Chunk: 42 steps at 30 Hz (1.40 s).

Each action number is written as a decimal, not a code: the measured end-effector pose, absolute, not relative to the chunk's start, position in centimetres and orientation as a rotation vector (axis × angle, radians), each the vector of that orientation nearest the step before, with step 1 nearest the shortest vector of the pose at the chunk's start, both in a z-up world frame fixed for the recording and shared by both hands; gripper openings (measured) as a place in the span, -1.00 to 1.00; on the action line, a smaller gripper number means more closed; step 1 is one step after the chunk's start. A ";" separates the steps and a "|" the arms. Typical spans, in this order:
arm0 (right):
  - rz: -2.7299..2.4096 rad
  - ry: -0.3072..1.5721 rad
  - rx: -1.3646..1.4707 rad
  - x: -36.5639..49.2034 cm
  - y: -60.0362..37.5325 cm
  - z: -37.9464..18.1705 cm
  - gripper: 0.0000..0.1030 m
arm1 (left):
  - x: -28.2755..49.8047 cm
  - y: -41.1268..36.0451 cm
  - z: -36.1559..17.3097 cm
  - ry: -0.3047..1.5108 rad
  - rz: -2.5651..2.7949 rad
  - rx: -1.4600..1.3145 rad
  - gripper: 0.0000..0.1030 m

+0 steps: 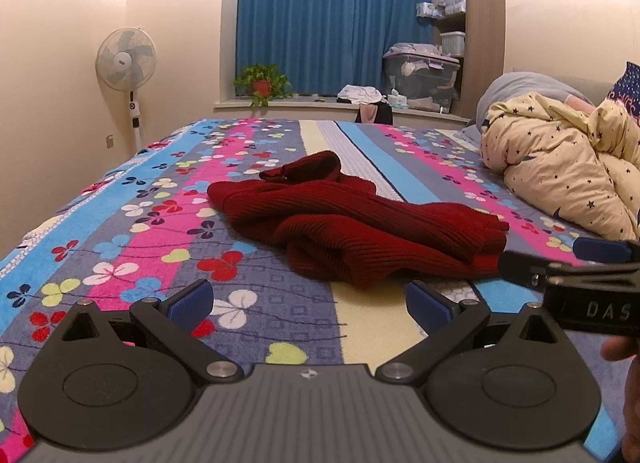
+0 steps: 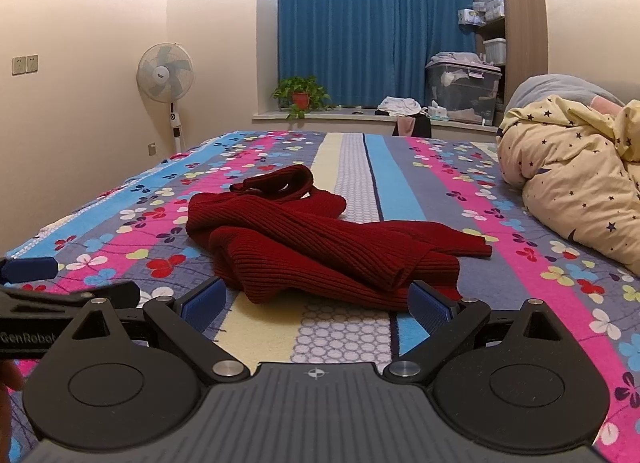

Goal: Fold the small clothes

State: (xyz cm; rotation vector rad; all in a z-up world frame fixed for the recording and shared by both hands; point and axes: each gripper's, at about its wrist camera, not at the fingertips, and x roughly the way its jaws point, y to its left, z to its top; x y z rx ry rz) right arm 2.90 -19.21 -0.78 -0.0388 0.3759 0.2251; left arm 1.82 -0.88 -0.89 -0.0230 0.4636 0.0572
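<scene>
The red knit sweater [image 2: 320, 247] lies crumpled mid-bed on the flowered bedspread [image 2: 520, 263], sleeves and body overlapped in thick ribbed folds. Both the left claw [image 1: 308, 303] and the right claw [image 2: 316, 303] gape wide and empty just short of its near edge. Pinching here risks catching several layers at once, dragging the heap instead of spreading it.

A crumpled sweater [image 1: 352, 219] lies mid-bed [image 1: 120, 263], a bundled quilt [image 1: 560, 167] along the bed's right edge, a fan [image 1: 126, 59] beyond its far-left corner.
</scene>
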 end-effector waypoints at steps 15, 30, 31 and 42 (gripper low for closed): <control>0.232 0.404 -0.027 3.5 -19.2 -0.8 0.87 | 2.0 -0.7 -1.0 0.475 0.063 -0.023 0.99; 0.115 0.447 0.125 5.7 -23.4 0.4 -0.23 | 4.2 -0.8 -3.3 0.578 -0.034 0.028 -0.34; 0.104 0.454 0.140 5.9 -23.8 0.4 -0.23 | 4.8 -0.9 -3.0 0.576 -0.048 0.023 -0.34; 0.004 0.525 0.287 8.7 -27.3 0.0 -0.22 | 20.6 -5.4 -1.7 0.697 -0.082 -0.295 0.41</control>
